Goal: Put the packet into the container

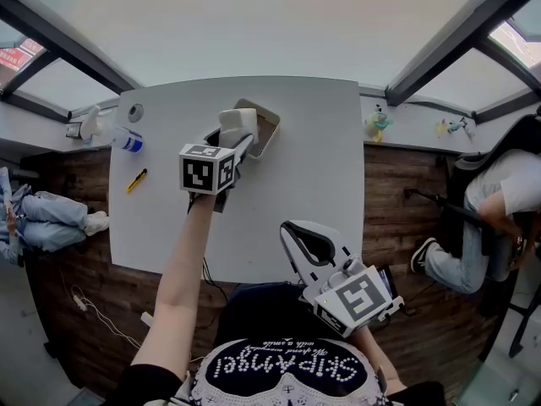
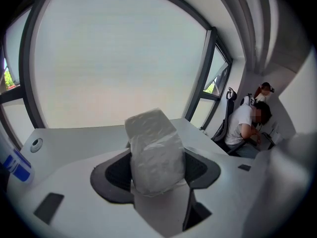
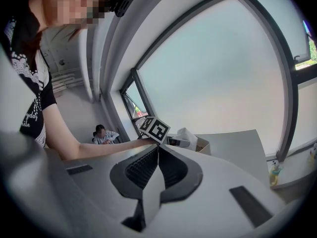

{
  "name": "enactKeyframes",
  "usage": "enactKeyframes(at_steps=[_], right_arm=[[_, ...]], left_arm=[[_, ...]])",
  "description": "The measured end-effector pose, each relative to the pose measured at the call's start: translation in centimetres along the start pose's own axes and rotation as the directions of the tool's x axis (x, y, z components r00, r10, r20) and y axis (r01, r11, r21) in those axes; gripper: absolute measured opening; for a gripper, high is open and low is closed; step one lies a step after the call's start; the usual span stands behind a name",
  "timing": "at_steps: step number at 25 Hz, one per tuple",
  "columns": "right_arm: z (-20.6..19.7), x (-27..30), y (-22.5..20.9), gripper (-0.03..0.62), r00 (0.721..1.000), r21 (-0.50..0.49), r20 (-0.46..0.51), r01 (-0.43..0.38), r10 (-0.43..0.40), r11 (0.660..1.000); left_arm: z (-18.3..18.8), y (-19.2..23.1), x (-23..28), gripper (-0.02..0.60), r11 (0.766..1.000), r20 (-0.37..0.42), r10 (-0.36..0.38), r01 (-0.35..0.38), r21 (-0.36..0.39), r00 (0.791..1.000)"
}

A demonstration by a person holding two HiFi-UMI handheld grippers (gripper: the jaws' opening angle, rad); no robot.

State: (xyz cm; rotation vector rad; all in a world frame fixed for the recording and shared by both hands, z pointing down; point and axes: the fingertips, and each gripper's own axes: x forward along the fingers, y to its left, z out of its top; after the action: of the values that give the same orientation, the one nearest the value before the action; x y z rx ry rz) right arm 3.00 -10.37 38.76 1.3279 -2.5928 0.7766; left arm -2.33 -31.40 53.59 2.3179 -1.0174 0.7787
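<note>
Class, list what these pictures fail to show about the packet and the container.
1. Inside of the container: head view, the packet and left tool partly cover it.
2. The packet's lower end: left gripper view, sunk between the tool's jaws.
3. The bottle label: head view, too small.

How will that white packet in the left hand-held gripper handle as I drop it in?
The packet looks soft: its crinkled plastic wrap bulges out of the left hand-held gripper, so it probably squashes rather than cracks. The glossy film may be slippery. It seems light, and should flop into the container, not roll.
</note>
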Motion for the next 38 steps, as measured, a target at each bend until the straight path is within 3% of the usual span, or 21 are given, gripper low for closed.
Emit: enactKeyframes(at_steps=[15, 23, 38], right_arm=[[-0.2, 0.3, -0.3, 0.017, 1.0, 0.01, -0.004, 0.0, 0.0, 1.0], [-0.3, 0.5, -0.6, 0.017, 1.0, 0.018, -0.008, -0.004, 0.004, 1.0], [-0.3, 0.7, -0.9, 0.017, 1.0, 0.029, -0.014, 0.003, -0.002, 1.0]], left_arm=[[-1.1, 0.2, 2.4, 0.282, 0.998, -0.162, -0.012, 0.02, 0.052, 0.987], [-1.7, 0.2, 3.1, 0.282, 0.994, -0.262, 0.005, 0.023, 0.103, 0.965], [-1.7, 0.4, 4.7, 0.282, 0.994, -0.37, -0.025, 0.062, 0.09, 0.929]])
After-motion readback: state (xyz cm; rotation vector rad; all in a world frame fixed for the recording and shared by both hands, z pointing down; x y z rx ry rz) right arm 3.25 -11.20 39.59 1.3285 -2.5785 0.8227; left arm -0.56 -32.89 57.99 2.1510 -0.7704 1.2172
